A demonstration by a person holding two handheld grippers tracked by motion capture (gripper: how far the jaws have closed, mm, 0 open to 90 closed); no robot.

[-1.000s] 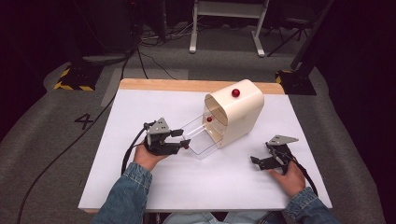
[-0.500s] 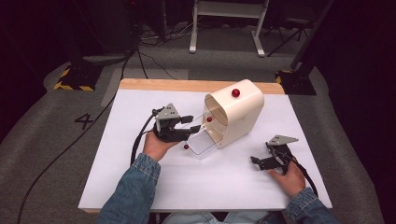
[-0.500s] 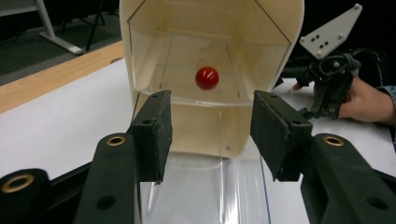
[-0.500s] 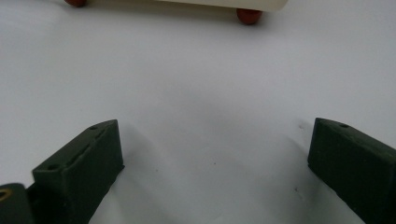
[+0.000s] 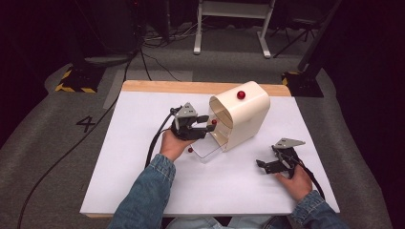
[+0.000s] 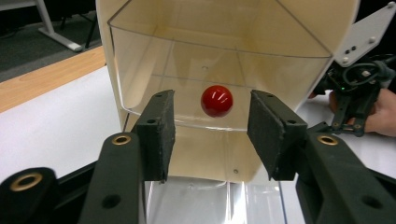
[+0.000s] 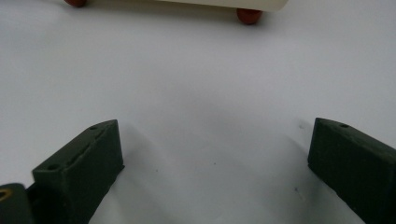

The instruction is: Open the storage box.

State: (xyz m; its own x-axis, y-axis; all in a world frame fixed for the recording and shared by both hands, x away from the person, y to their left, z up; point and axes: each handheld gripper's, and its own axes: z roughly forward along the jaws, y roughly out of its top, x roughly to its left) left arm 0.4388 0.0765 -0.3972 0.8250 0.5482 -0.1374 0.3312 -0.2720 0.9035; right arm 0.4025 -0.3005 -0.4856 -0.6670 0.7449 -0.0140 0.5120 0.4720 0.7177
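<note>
A cream cabinet [image 5: 246,119] stands on the white table [image 5: 143,181], with a red ball [image 5: 241,95] on its top. Its lower clear drawer [image 5: 207,151] is pulled out. In the left gripper view the upper clear drawer [image 6: 187,60] is pushed in, and its red knob [image 6: 217,100] sits between my left gripper's [image 6: 212,126] pads with a gap on each side. Those jaws have just been closing, and my left gripper [image 5: 208,123] is open. My right gripper [image 5: 265,157] rests open on the table, right of the cabinet, with only bare table between its pads [image 7: 84,168].
The lower drawer's red knob [image 5: 190,150] lies under my left hand. Red feet [image 7: 248,16] show under the cabinet's base. A wooden strip [image 5: 191,87] runs along the table's far edge. Cables [image 5: 153,143] trail from the left gripper across the table.
My left gripper has moved up and to the right, from the pulled-out lower drawer to the upper drawer's knob, and its jaws have narrowed. The right gripper has not moved.
</note>
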